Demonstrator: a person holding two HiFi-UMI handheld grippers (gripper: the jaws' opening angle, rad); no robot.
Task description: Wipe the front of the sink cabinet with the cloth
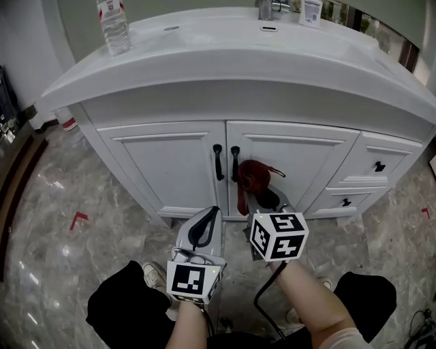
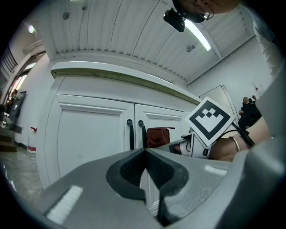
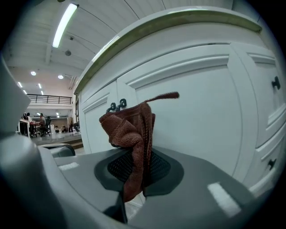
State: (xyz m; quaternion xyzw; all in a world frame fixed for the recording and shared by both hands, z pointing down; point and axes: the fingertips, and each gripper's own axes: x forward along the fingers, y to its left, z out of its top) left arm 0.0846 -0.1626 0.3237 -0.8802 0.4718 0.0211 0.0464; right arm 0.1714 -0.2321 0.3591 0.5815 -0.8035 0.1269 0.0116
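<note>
One cloth point(image 3: 130, 129): dark red-brown, bunched up, pinched in the R gripper point(image 3: 136, 170). A lump stands up above the jaws and a tail hangs below.
Cloth spot: in front of the cabinet's right door point(image 1: 296, 163), just beside the right handle point(image 1: 235, 163) in head view point(image 1: 252, 178). Touching the door or not, can't tell.
R gripper, head view point(image 1: 267, 199): jaws clenched on the cloth, nose aimed at the door front, marker cube up top on the person's side.
L gripper point(image 2: 145, 154): jaws pressed together, nothing between 'em. In head view point(image 1: 210, 219) it sits lower and nearer the person than the R one, pointing at the lower part of the doors.
Left door point(image 1: 170, 163): white, panelled, shut, same as the right. The left handle point(image 1: 218, 162) is black and vertical, side by side w/ the right handle at the middle seam.
Drawers point(image 1: 378, 163): 2 stacked, right of the doors, each w/ a small black pull.
Sink top point(image 1: 225, 68): white, overhangs the cabinet. Water bottle point(image 1: 114, 27) on the far-left corner, faucet point(image 1: 269, 8) at the back.
Floor point(image 1: 61, 259): grey marble-look tile, w/ a red tape mark point(image 1: 78, 219) left of the cabinet.
Person: both forearms in at the bottom edge, dark trousers to either side.
</note>
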